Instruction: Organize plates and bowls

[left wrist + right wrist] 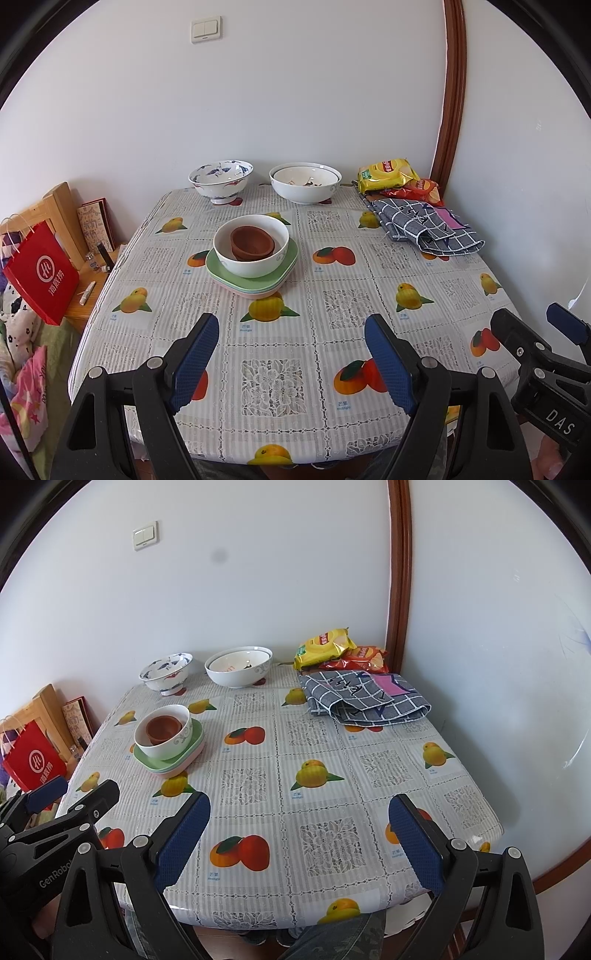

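Crockery sits mid-table: brown bowls [253, 242] nested in a white bowl [251, 245] atop stacked plates [252, 278]. Left gripper [291, 363] and right gripper [299, 843] hang near the table's front edge, jaws spread, empty. Risk: lifting the loose stack whole could let it slide apart.

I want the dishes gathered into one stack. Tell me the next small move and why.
Probably reach the left tool forward toward the blue-patterned bowl at the far edge. Both tools are open, empty and hang short of the dishes. That bowl stands alone, beside the nested white bowls, while the stack of white bowl, terracotta cups and pastel plates lies nearer.
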`<control>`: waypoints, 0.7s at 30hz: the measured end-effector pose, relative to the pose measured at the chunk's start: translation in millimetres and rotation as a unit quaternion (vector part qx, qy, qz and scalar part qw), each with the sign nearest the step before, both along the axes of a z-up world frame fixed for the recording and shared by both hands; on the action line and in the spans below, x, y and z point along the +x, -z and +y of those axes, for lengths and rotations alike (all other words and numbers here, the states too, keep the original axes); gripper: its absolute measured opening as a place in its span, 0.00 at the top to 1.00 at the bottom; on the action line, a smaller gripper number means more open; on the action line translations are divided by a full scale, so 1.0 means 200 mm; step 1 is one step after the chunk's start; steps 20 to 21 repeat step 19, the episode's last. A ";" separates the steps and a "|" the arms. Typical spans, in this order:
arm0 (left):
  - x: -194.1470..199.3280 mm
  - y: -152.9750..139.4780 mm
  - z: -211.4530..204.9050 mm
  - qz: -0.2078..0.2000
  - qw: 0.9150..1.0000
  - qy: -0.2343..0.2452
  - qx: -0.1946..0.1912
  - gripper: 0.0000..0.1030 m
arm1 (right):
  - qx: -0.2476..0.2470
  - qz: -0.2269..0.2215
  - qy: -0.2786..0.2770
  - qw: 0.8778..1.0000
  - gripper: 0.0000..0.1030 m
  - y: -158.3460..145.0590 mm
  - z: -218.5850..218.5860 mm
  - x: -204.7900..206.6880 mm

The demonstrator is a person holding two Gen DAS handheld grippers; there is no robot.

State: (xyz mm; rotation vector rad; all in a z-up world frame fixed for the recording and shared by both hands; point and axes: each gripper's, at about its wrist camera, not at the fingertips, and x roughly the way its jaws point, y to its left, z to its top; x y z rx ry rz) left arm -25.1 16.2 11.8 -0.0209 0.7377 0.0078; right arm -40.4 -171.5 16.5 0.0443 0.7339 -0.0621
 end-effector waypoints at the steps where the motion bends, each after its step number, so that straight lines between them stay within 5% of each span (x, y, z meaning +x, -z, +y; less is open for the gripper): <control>1: 0.00 0.00 0.00 0.000 1.000 0.000 0.000 0.22 | -0.001 0.000 0.000 1.000 0.06 0.00 0.00 0.00; 21: 0.00 0.00 0.01 0.001 1.000 -0.002 0.000 0.22 | 0.002 -0.003 -0.003 1.000 0.06 0.00 0.02 -0.01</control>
